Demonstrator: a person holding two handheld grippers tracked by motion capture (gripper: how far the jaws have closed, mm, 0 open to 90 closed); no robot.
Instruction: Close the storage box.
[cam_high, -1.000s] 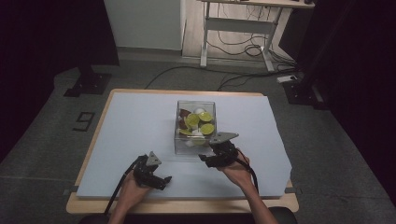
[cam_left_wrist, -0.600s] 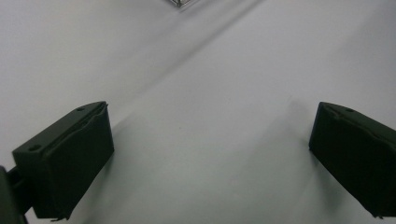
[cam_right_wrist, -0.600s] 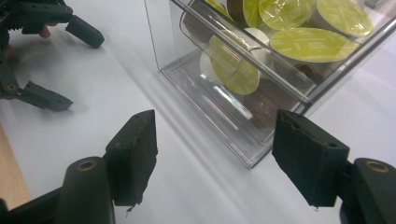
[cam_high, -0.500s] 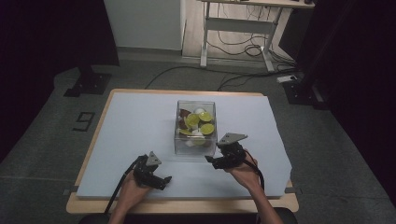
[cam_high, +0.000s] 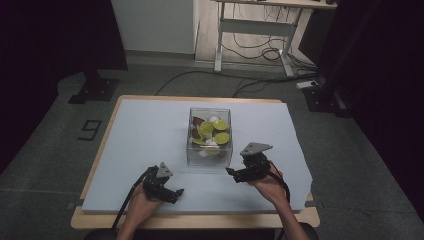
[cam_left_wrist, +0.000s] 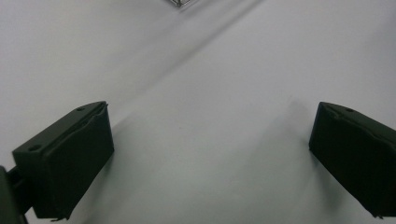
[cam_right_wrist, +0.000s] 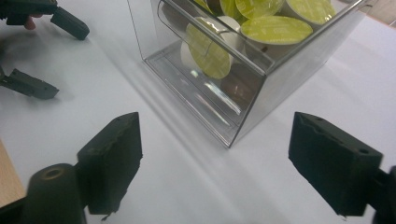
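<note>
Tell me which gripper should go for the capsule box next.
Probably the right. The right gripper sits beside the clear box of yellow-lidded capsules, its jaws, just opened wider, empty and aimed at the near corner. The left gripper rests farther back, facing bare table.

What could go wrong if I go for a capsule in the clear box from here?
The right gripper, jaws just opened and empty, faces a corner of the clear box; pushing in could shove the light box across the table. The capsule sits behind a curved lip, so the jaws may strike plastic first.
</note>
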